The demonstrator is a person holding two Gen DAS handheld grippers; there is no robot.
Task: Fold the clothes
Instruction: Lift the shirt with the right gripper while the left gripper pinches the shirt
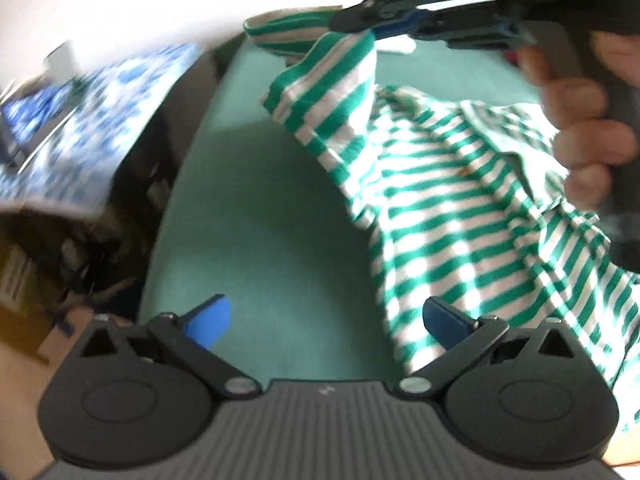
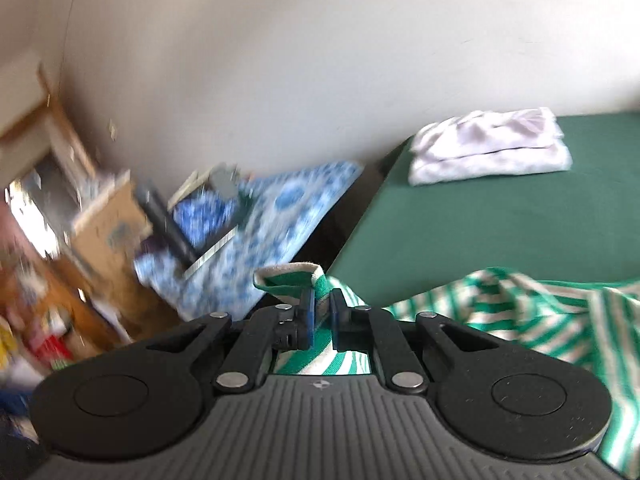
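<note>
One striped shirt (image 2: 520, 312) | edge pinched in right claw (image 2: 320, 312)

One green-and-white striped garment (image 2: 520, 312) lies near on the green worktop (image 2: 500, 232), one folded white garment (image 2: 488, 152) far right. Two grippers: left gripper (image 1: 326, 320), right gripper (image 2: 320, 316).

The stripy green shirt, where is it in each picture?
Left wrist view: the stripy green shirt fills the right half, one end lifted by the right gripper at the top.
Right wrist view: it lies lower right, an end pinched in the closed jaws.
Shared landmark: the green table.
</note>
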